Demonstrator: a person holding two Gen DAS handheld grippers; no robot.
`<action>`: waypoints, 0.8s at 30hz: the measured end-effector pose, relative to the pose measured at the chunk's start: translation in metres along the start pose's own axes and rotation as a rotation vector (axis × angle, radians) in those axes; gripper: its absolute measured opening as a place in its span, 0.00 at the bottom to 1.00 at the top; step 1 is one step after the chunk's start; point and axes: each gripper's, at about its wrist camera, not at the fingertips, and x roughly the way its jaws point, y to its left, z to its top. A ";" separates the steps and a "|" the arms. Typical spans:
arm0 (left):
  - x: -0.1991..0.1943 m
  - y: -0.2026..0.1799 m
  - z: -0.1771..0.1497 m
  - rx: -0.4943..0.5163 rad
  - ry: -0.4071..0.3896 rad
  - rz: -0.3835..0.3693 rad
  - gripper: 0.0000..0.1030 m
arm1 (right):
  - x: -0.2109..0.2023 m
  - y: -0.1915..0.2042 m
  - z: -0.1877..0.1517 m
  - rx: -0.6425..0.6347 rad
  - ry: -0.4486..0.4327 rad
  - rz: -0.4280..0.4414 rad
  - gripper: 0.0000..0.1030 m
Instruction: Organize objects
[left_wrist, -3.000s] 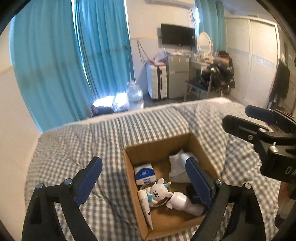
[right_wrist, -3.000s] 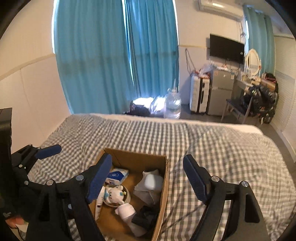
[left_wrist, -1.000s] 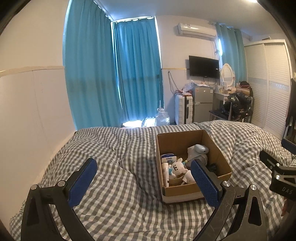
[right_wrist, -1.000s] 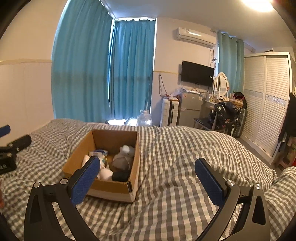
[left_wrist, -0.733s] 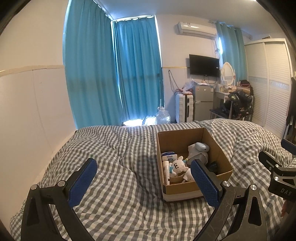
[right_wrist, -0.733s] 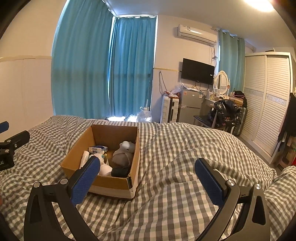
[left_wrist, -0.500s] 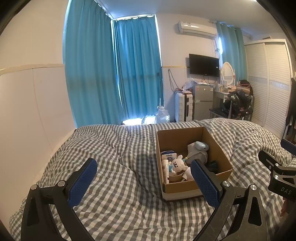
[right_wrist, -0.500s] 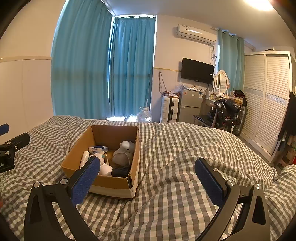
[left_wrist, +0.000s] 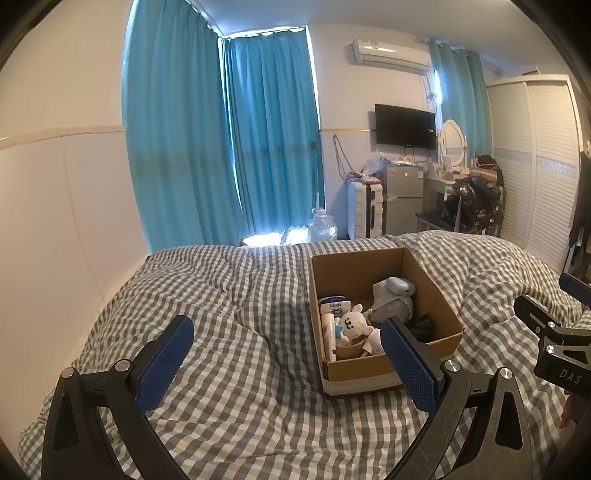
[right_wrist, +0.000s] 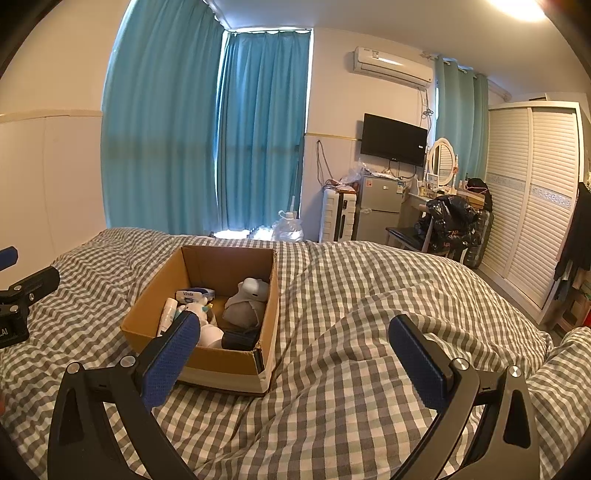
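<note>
A bed covered in a grey-and-white checked quilt (right_wrist: 332, 332) fills the lower half of both views. On it sits an open brown cardboard box (left_wrist: 436, 291), at about 1 o'clock from the left gripper (left_wrist: 288, 354) and 11 o'clock from the right gripper (right_wrist: 295, 350). Both black grippers with blue pads hang above the quilt, jaws spread wide and empty. Inside the box lie a grey stuffed toy (right_wrist: 245, 302), a white plush bear (left_wrist: 351, 325), a white tube (right_wrist: 166, 310) along the left wall and a blue-and-white tissue pack (left_wrist: 334, 304) toward the back.
</note>
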 end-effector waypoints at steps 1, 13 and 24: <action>0.000 0.000 0.000 0.000 -0.001 0.000 1.00 | 0.000 0.000 0.001 0.000 0.002 0.000 1.00; 0.001 0.001 0.000 -0.011 0.006 -0.005 1.00 | 0.001 0.002 -0.001 -0.009 0.007 -0.006 1.00; 0.003 -0.001 -0.002 0.005 0.008 -0.009 1.00 | 0.003 0.005 -0.002 -0.019 0.014 -0.009 1.00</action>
